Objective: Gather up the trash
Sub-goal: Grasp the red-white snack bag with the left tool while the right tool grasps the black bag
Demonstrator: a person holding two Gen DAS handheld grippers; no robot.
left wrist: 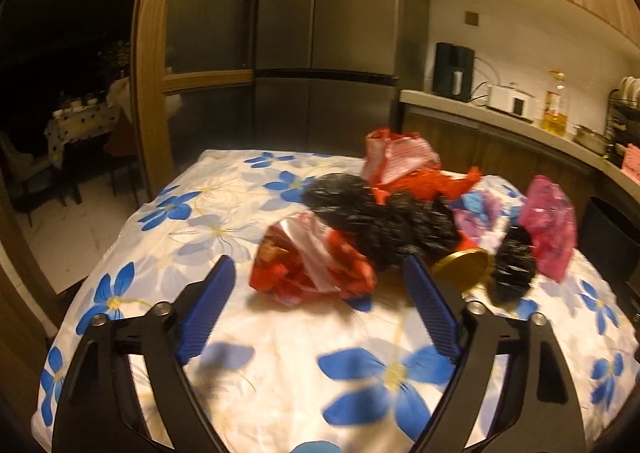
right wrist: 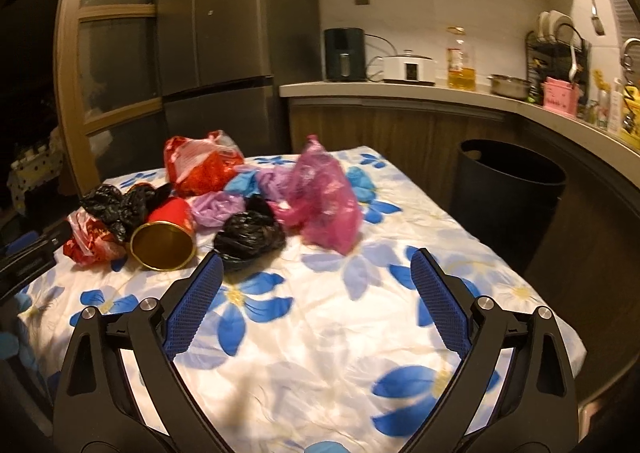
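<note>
While I hover: both grippers gape, empty.
Left gripper (left wrist: 318,281): red bag (left wrist: 312,265) dead ahead, nearest.
Right gripper (right wrist: 316,273): black bag (right wrist: 248,237) ahead-left.

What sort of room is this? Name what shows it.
Most likely a home kitchen: a tall refrigerator, a counter carrying an oil bottle and a dish rack.

We see free cloth in front of right gripper (right wrist: 316,265) | trash pile (right wrist: 224,197) blocks far left of table (right wrist: 500,293) | black bin (right wrist: 508,189) stands beside right edge
</note>
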